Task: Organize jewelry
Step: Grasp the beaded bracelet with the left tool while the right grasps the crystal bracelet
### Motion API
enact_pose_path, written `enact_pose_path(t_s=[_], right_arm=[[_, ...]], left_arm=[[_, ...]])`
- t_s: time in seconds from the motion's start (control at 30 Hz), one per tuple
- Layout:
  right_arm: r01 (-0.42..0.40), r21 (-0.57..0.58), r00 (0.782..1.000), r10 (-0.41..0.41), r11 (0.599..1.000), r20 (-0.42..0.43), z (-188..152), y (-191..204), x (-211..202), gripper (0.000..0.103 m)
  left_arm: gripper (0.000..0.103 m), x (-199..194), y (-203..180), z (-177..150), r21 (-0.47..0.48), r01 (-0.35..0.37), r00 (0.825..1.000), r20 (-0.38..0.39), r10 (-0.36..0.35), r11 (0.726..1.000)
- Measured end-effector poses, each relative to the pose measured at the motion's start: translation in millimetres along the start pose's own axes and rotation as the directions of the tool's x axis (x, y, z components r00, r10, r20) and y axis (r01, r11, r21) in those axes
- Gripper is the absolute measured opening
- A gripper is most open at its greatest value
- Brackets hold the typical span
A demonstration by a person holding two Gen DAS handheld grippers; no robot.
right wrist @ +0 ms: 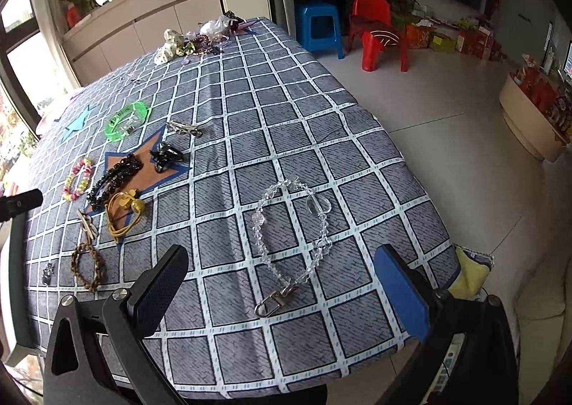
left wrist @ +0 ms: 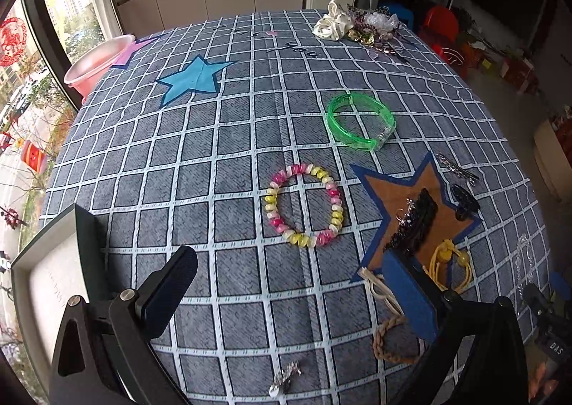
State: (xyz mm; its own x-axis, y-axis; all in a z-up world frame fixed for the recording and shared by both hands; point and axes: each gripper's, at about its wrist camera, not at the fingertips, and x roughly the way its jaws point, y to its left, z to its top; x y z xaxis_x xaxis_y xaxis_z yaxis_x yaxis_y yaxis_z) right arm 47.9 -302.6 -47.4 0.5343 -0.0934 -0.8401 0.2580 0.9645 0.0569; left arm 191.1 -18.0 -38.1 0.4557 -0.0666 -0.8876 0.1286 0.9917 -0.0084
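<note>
Both tools released: left tool [left wrist: 289, 283] above pink-and-yellow beaded bracelet [left wrist: 304, 204] on bench [left wrist: 221, 140]; right tool [right wrist: 282, 276] over clear crystal bead chain [right wrist: 293, 226]. Advised: lower squarely, pinch one strand.

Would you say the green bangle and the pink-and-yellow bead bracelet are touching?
Apart. The left wrist view shows checked cloth between the green bangle and the bead bracelet.

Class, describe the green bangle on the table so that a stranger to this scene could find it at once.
Start at the table covered with the grey checked cloth. Between the blue star patch and the brown star patch lies the green bangle, just beyond the pink-and-yellow bead bracelet. It alone is a rigid, see-through neon-green hoop.
</note>
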Motion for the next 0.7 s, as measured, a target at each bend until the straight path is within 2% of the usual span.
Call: enact_pose_path(t_s=[0.17, 0.37, 0.43, 0.6, 0.67, 0.7], right_arm=[[0.038, -0.035, 0.999, -0.038, 0.999, -0.022, 7.2, -0.4, 21.9, 0.103], [0.048, -0.040, 0.997, -0.050, 0.998, -0.057, 12.9, -7.3, 39.7, 0.103], [0.033, -0.030, 0.998, -0.035, 0.999, -0.055, 14.2, -9.3, 41.5, 0.103], [0.025, -0.038, 0.997, -0.027, 0.999, -0.068, 16.7, -7.0, 43.6, 0.103], [0.016, -0.049, 0.997, -0.019, 0.999, -0.069, 17.9, -3.3, 44.0, 0.099], [0.009, -0.056, 0.998, -0.013, 0.998, -0.065, 17.9, -1.2, 42.3, 0.092]], left_arm=[[0.103, 33.1, -0.3, 18.4, -0.005, -0.007, 0.999, -0.032, 0.007, 1.000], [0.103, 63.0, -1.9, 24.8, -0.017, 0.006, 0.995, -0.099, -0.008, 1.000], [0.103, 66.5, -5.2, 24.3, 0.003, -0.012, 0.995, -0.094, 0.012, 1.000], [0.103, 67.1, -8.9, 24.4, 0.018, 0.004, 0.997, -0.081, -0.002, 1.000], [0.097, 63.5, -11.7, 24.1, 0.036, 0.015, 0.998, -0.062, -0.013, 0.999], [0.088, 61.0, -13.8, 23.6, 0.050, 0.023, 0.998, -0.053, -0.021, 0.998]])
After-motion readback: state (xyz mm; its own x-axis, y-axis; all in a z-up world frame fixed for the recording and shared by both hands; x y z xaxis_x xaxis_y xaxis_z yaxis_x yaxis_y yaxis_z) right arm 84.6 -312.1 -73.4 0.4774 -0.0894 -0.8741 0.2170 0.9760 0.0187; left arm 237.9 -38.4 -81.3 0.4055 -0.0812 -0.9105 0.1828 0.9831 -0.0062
